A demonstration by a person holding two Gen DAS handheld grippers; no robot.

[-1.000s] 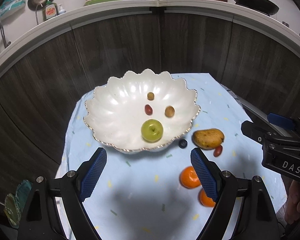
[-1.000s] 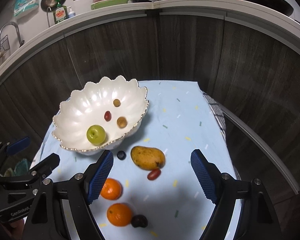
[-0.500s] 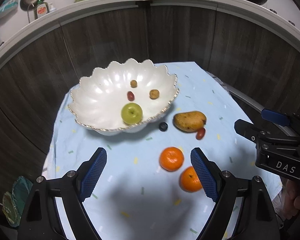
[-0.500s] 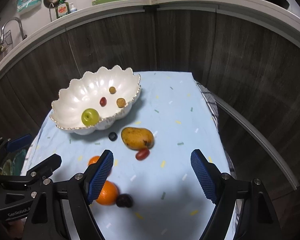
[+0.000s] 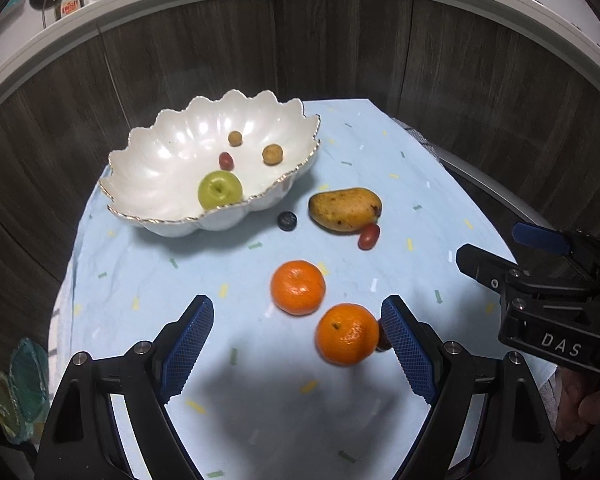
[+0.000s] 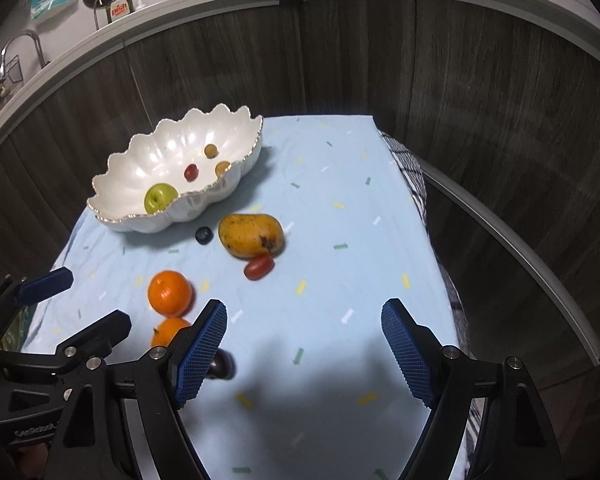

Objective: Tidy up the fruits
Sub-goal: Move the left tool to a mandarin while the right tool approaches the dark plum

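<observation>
Six loose fruits are seen outside the white scalloped ceramic bowl with a gilt rim (image 5: pixel 156 168), all on the pale blue patterned tablecloth (image 5: pixel 148 280). Nearest the bowl, just off its front-right rim, a small dark blueberry (image 5: pixel 287 221) is found. Beside it lies a yellow-brown speckled mango (image 5: pixel 346 209), with a red oval grape tomato (image 5: pixel 369 236) touching or almost touching its near end. Farther from the bowl, two round orange mandarins (image 5: pixel 298 287) lie close together, and a dark plum-coloured fruit (image 6: pixel 222 365) is partly hidden just beyond the nearer mandarin (image 5: pixel 347 334). Inside the bowl, a green apple (image 5: pixel 220 191), a small red fruit and two small tan fruits are already placed.

The left gripper (image 5: pixel 298 350) is held wide, with nothing between its blue ribbed pads; the nearer mandarin sits just inside its right pad. The right gripper (image 6: pixel 304 350) is likewise held wide and empty over bare cloth, on the side away from the bowl.

Failure risks are judged as follows. An off-centre closure on the nearer mandarin may squeeze it sideways, and the dark fruit or the other mandarin may be knocked and rolled. Because both grippers are working close together, a collision between them is possible. The cloth may be snagged by a low pad. The soft tomato may be crushed by excessive closure.
</observation>
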